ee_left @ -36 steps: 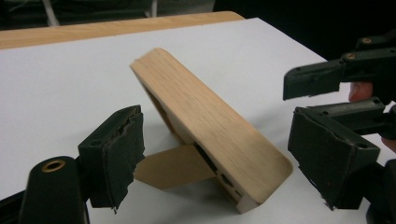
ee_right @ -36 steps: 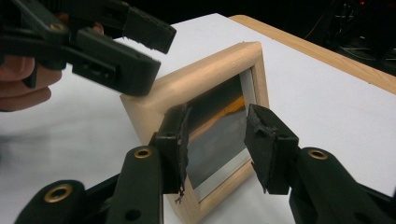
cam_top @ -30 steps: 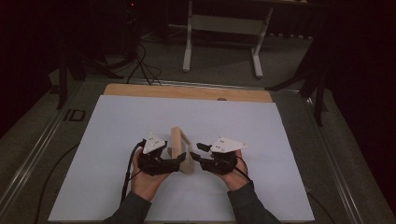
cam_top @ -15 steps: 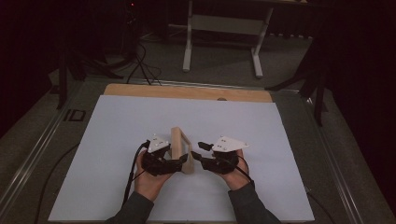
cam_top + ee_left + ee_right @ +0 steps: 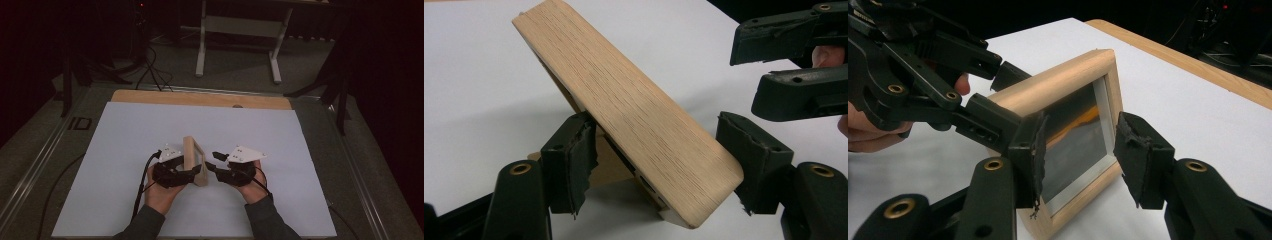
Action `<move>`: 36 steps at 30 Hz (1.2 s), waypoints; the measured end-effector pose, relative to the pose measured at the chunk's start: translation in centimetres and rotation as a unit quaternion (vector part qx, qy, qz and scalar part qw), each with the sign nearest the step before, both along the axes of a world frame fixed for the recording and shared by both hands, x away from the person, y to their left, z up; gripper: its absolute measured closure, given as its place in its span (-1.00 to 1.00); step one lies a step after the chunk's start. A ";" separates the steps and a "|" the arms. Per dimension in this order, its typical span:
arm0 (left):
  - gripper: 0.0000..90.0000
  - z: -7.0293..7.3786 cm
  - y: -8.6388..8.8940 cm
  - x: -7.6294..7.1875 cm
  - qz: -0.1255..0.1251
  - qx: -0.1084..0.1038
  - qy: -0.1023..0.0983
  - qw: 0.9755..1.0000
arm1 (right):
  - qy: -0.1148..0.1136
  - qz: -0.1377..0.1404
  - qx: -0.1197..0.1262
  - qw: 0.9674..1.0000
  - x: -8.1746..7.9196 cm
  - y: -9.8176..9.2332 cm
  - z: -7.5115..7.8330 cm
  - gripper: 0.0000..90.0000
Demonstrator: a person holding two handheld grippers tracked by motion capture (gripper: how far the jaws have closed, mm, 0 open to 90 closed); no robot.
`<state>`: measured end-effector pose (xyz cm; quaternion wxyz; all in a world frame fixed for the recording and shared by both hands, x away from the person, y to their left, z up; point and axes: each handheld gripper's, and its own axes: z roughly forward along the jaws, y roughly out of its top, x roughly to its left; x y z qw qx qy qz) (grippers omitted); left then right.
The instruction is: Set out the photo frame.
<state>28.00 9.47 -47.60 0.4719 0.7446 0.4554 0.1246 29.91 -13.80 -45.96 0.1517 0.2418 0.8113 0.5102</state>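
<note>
A wooden picture frame (image 5: 194,161) stands tilted near the middle of the white sheet (image 5: 125,150) that covers the table (image 5: 200,98), leaning on its back prop. The left gripper (image 5: 659,160) straddles the frame's top edge from behind. Its jaws have just been closing, with the wood between them, but both pads sit a little clear of the wood, so they are apart, not clamped. The right gripper (image 5: 1080,150) faces the glass side with its jaws apart and nothing pinched, one pad in front of the glass and the other off to the side (probably waiting to steady the frame). The two come from opposite sides, likely so the frame cannot tip either way. The sheet is bare all around, with plenty of open room to the far wooden edge and to both sides.
</note>
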 end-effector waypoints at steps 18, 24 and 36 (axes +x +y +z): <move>-0.13 -0.1 0.2 -0.1 -0.006 -0.007 -0.003 1.000 | -0.007 -0.005 -0.001 1.000 0.0 -0.2 0.2 0.19; -0.05 0.0 0.2 -0.1 -0.006 -0.008 -0.007 1.000 | -0.010 -0.006 -0.003 1.000 0.0 -0.2 0.3 0.18; 0.10 0.1 0.3 -0.3 -0.001 -0.001 -0.017 1.000 | -0.011 -0.010 0.001 1.000 0.1 -0.5 0.5 0.17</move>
